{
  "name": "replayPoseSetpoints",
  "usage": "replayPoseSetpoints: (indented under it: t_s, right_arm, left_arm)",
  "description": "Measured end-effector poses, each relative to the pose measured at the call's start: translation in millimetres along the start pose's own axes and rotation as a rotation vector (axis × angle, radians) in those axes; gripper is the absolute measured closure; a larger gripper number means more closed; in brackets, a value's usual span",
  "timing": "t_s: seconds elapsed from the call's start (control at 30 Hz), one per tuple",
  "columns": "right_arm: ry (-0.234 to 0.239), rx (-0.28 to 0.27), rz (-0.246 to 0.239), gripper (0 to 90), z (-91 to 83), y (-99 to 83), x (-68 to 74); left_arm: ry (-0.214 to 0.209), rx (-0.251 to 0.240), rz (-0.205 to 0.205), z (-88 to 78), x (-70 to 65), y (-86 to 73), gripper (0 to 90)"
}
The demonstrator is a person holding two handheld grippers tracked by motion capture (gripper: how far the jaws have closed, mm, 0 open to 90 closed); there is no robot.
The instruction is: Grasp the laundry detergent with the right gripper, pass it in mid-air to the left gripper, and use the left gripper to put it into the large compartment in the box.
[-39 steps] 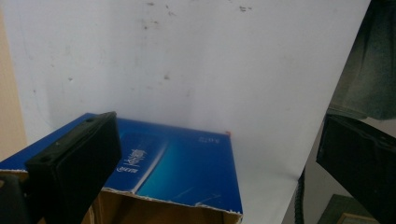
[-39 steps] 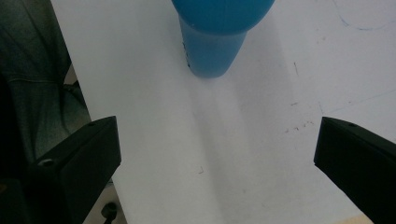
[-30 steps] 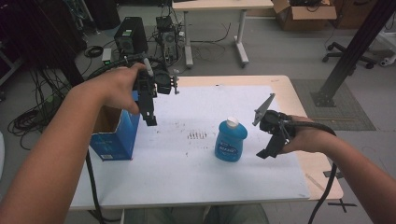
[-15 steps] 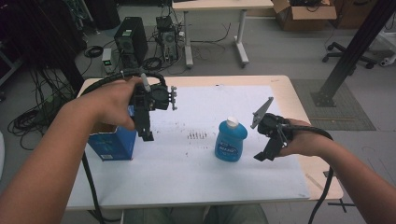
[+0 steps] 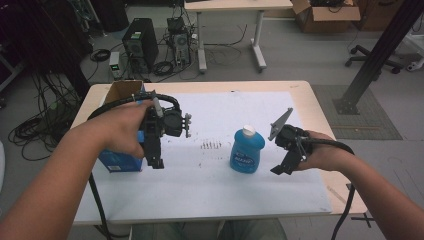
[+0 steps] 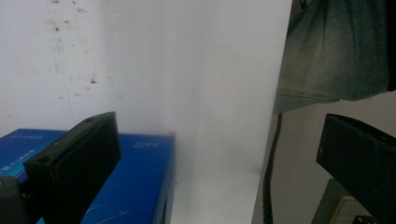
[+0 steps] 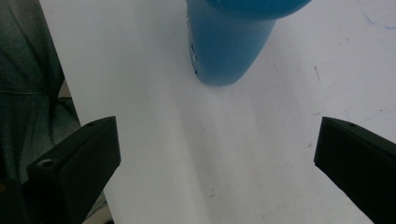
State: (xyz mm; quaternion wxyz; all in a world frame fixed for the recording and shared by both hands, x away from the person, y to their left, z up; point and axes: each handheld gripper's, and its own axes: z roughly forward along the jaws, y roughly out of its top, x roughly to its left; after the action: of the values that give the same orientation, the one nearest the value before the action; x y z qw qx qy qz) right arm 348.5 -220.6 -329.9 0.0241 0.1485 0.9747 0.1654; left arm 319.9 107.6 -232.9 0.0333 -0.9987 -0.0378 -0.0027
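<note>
Currently an approach step, nothing grasped yet. At the left edge of the table (image 5: 300, 90) stands a blue cardboard box (image 5: 120, 161), top flaps open, its near face toward the person. The left gripper (image 5: 156, 159) hangs just beside the box's right side, jaws pointing down at the white sheet (image 5: 210, 185) that covers the tabletop; in the left gripper view the jaws stand wide apart with nothing between them, the box's blue face (image 6: 140, 177) lying behind the left jaw and the near edge of the sheet running past the right one. Toward the middle of the table, right of centre, the blue bottle (image 5: 247, 150) stands upright with its white cap on, well apart from the box. Right of the bottle, near the right edge, the right gripper (image 5: 283, 167) is held low and tilted, near the bottle but not touching it. The right gripper view shows its jaws spread wide and empty, with the bottle's lower body (image 7: 229, 51) ahead of them and above the gap, bare sheet between. Judgement: the bottle looks like the nearer target, and the right hand is positioned to take it. Next move calls for advancing the right gripper until the bottle's body sits squarely between the jaws, then closing around its middle, low enough not to tip it. The left gripper would need to turn toward the box before it could grip a wall or flap.
</note>
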Motion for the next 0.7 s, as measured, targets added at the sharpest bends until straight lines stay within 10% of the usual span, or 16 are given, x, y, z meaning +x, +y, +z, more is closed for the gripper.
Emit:
replayPoseSetpoints:
  t_s: [0.7]
  right_arm:
    - [0.011,-0.118,0.057,0.3,29.4,-1.4,-0.7]
  left_arm:
    - [-0.01,-0.004,0.001,8.9,-11.1,-4.9,0.2]
